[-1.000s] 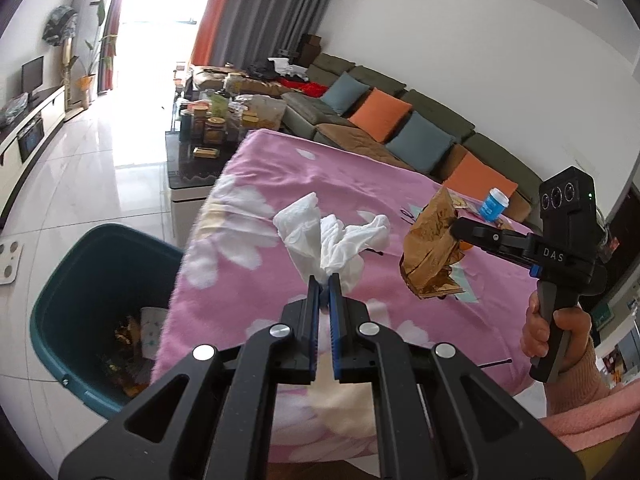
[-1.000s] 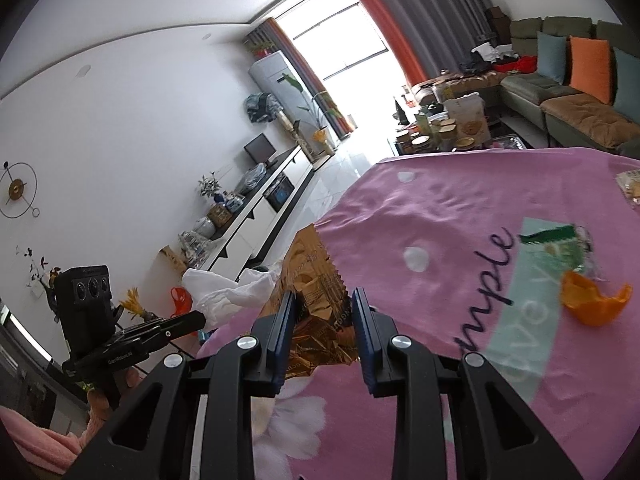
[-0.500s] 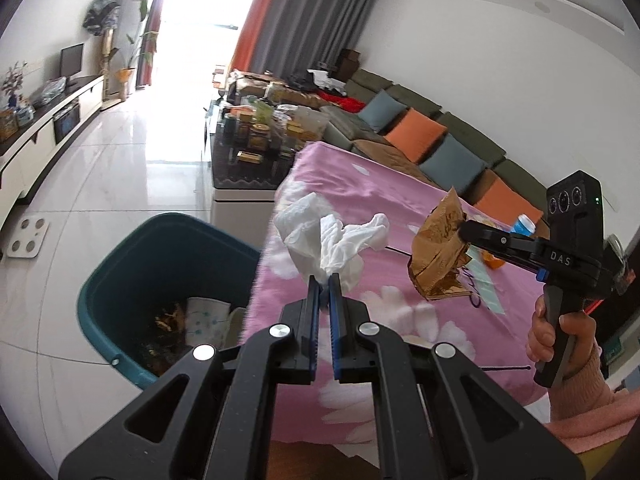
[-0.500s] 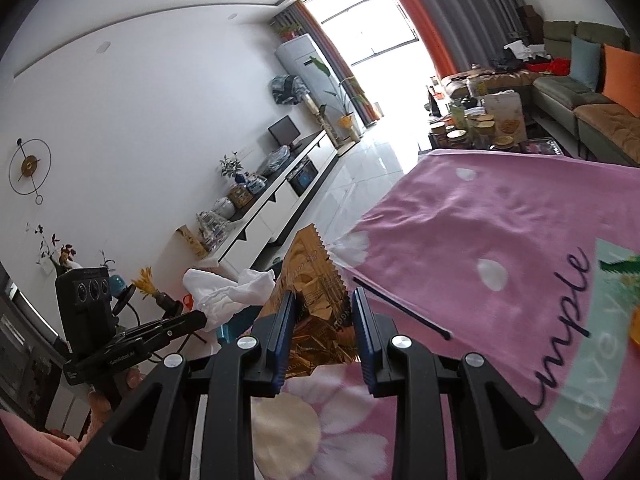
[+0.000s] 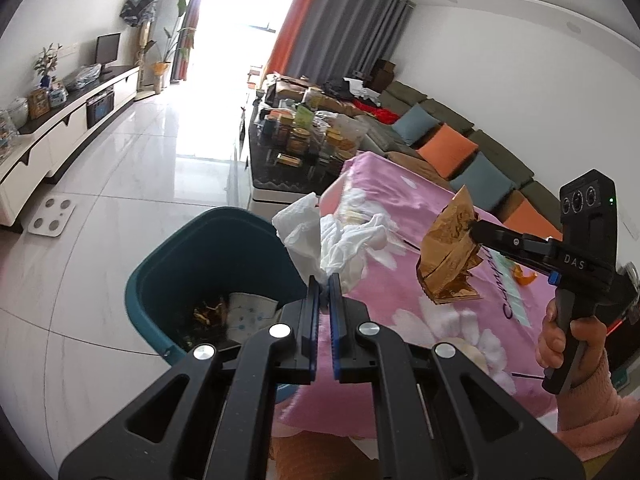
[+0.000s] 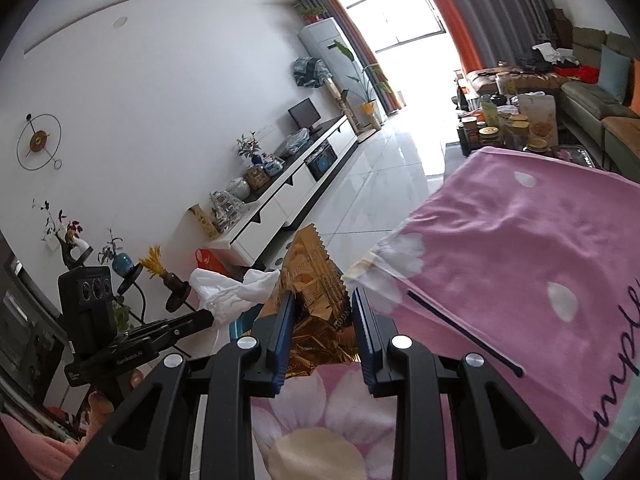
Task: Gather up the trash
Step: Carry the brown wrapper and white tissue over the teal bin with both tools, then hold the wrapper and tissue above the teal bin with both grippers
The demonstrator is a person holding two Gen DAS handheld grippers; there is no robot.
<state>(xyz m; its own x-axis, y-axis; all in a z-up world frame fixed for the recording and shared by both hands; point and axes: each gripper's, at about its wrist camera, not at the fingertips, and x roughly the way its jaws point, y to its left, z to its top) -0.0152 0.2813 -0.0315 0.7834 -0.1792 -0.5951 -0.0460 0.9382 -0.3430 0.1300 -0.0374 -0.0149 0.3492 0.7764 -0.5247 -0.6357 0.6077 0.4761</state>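
- Fingers (image 5: 310, 320) of the left gripper (image 5: 325, 280) are pinched tight on a crumpled white tissue (image 5: 332, 236), with almost no gap between the blue pads.
- Tissue stands up and away from the fingertips, long axis roughly along the gripper's line, fanning out to both sides at its far end.
- Seen from the left wrist, the tissue hangs over the near rim of the teal bin (image 5: 152, 280), at the bin's right edge, just beside the pink cloth (image 5: 400, 200).
- Bin stands on the white floor against the cloth's edge; it already holds a paper cup (image 5: 248, 312) and some dark scraps.
- Right gripper (image 6: 323, 320) is clamped on a gold wrapper (image 6: 312, 280), its jaws part open, the pads pressing the crumpled foil from both sides.
- Wrapper's long axis runs along the fingers; its serrated end points up and forward, away from the gripper, and the crushed end sits low between the pads.
- Wrapper is to the right of the bin, above the cloth, near its edge, and apart from the tissue.
- A hand (image 5: 568, 344) in a pink sleeve grips the right gripper's handle, further right of the bin.
- An orange scrap (image 5: 524, 276) lies on the cloth beyond the wrapper, well apart from the bin.
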